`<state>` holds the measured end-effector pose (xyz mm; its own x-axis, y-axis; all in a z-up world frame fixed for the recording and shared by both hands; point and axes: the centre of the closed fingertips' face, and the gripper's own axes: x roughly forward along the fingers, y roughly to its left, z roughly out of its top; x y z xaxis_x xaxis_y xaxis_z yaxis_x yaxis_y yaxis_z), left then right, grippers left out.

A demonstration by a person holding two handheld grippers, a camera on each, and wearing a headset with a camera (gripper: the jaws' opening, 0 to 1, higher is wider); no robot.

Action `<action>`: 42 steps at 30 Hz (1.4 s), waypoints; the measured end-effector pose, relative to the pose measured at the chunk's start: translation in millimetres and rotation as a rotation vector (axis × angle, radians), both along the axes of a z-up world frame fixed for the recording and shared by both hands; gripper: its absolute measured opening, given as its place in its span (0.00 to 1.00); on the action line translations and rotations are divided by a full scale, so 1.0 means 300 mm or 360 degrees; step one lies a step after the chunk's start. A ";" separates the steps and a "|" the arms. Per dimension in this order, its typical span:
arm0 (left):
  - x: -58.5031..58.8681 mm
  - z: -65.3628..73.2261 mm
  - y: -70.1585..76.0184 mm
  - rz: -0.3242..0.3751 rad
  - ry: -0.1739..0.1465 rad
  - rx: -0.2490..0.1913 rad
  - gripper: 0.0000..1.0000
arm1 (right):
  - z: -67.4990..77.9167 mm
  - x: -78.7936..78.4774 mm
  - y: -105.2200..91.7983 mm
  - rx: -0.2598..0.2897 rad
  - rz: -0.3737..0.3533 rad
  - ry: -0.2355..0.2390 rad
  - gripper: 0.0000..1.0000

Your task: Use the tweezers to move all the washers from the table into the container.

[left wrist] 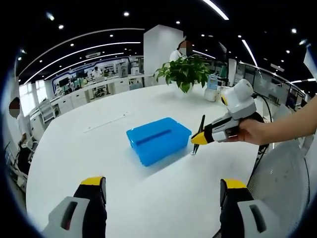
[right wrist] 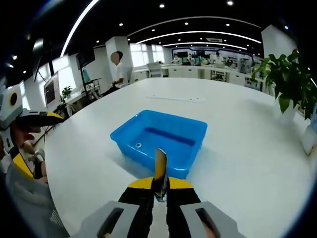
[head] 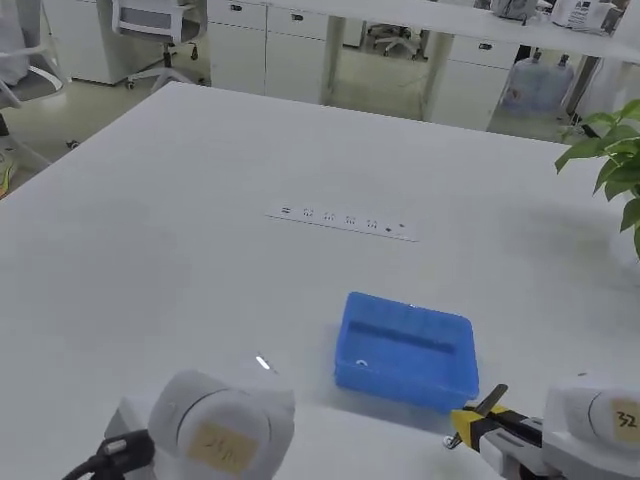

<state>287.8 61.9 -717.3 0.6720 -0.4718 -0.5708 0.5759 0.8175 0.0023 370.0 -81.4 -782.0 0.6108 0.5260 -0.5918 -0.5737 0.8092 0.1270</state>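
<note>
What my right claw [right wrist: 160, 187] holds: slim metal tweezers [right wrist: 160, 166], pinched tight, their flat blades rising straight ahead between black jaws with yellow tips.
Left claw [left wrist: 162, 184]: jaws spread wide, nothing between them, over the tabletop [left wrist: 163, 210].
Container [right wrist: 161, 136]: blue plastic, rectangular, with rounded corners, smooth glossy walls and an open top.
Washer [right wrist: 138, 145]: one small pale ring, lying flat on the container's floor near a corner.
Washer to right claw: ahead and left of the tweezers' tip in the right gripper view, with the container's near wall between them.
Tweezers to container: tip near the near rim; I cannot tell whether they touch.
Tabletop surface: white, smooth, matt, with a flush strip of sockets [head: 342, 222] beyond the container.
</note>
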 end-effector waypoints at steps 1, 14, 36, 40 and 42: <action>0.000 -0.001 0.000 0.0000 0.0002 -0.0002 0.98 | -0.005 -0.002 0.000 -0.0003 0.0002 0.0002 0.05; 0.000 -0.001 0.010 0.0006 0.0000 0.0010 0.97 | -0.005 0.005 0.005 0.0012 -0.0011 -0.0031 0.05; -0.002 -0.014 -0.001 -0.0015 0.0014 0.0025 0.96 | -0.012 0.005 0.001 -0.0023 -0.0007 -0.0055 0.05; -0.004 -0.018 -0.001 -0.0017 0.0016 0.0025 0.96 | -0.012 0.002 -0.001 -0.0025 -0.0009 -0.0046 0.04; -0.003 -0.016 0.000 -0.0018 0.0011 0.0028 0.96 | -0.012 0.002 -0.003 0.0004 -0.0029 -0.0012 0.03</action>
